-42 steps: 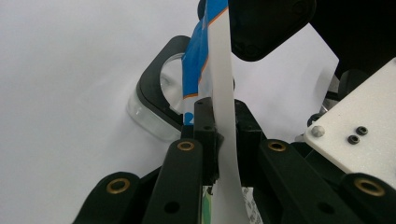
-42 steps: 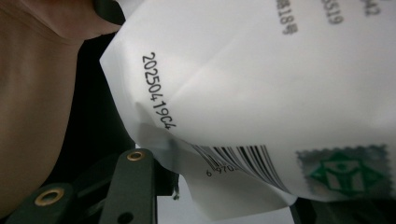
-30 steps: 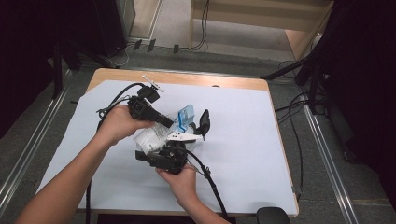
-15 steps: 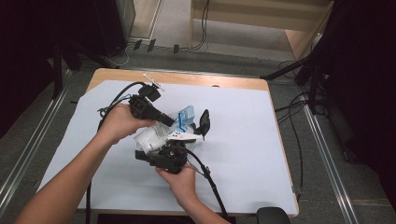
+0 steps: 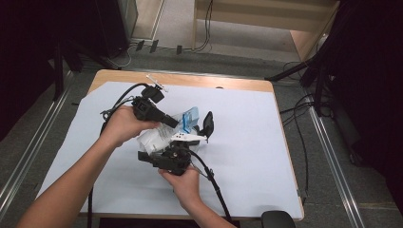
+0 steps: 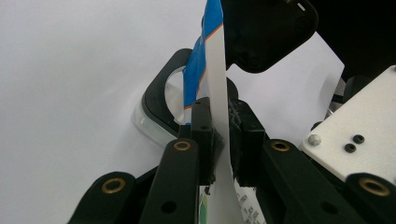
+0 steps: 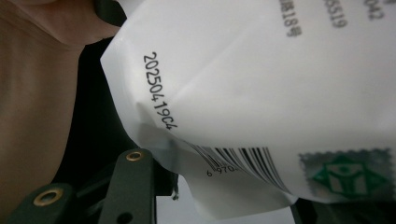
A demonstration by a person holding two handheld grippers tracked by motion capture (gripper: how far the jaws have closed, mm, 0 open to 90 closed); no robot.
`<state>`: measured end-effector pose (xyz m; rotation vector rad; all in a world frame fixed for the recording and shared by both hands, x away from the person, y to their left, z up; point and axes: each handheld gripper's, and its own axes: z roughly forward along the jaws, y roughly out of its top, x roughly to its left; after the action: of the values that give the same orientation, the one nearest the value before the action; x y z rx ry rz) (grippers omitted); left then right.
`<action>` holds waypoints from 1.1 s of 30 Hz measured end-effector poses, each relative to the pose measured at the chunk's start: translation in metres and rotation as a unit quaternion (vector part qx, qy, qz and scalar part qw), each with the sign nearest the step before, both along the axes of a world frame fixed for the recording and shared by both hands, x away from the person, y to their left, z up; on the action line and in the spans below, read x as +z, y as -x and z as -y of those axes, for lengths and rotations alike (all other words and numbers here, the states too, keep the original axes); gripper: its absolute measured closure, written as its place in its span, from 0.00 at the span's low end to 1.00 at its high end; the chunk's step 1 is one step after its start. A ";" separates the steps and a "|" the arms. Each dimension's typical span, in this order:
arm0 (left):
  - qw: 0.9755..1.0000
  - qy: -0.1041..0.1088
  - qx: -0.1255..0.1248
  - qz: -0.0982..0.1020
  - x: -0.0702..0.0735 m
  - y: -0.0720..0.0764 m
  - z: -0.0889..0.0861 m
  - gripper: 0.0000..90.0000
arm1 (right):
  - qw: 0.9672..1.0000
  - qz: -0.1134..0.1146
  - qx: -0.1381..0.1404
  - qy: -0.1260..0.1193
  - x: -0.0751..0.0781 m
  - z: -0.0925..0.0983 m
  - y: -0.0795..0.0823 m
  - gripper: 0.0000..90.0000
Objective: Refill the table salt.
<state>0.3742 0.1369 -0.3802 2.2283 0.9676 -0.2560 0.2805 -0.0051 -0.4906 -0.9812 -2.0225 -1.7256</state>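
The main risk at this point was a tear or a slip; the packet (image 5: 159,137) was held off the table between my two grippers above the white sheet (image 5: 247,142), and any pull apart would have loaded its thin sealed edge; too hard a pull could have ripped it unevenly and spilled whatever it held; too weak a pinch would have let the film slide out of the pads.

My left gripper (image 6: 223,140) was nearly closed, its jaws pinching the flat white-and-blue edge (image 6: 215,84) of the packet; the film stood upright between the pads and touched both. My right gripper (image 5: 190,142), nearer to me, held the white body of the packet, the printed side with the barcode (image 7: 238,161) bulging between its jaws; the jaws stood partly open around that bulk and gripped it. The packet sat near the middle of the table (image 5: 228,84), slightly left.
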 end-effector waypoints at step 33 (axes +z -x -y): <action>1.000 -0.003 0.001 0.000 -0.001 0.001 0.003 0.95 | 1.000 -0.009 0.005 -0.009 0.000 0.000 0.000 0.64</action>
<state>0.3734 0.1337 -0.3810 2.2324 0.9710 -0.2540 0.2804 -0.0052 -0.4906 -0.9770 -1.9931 -1.7208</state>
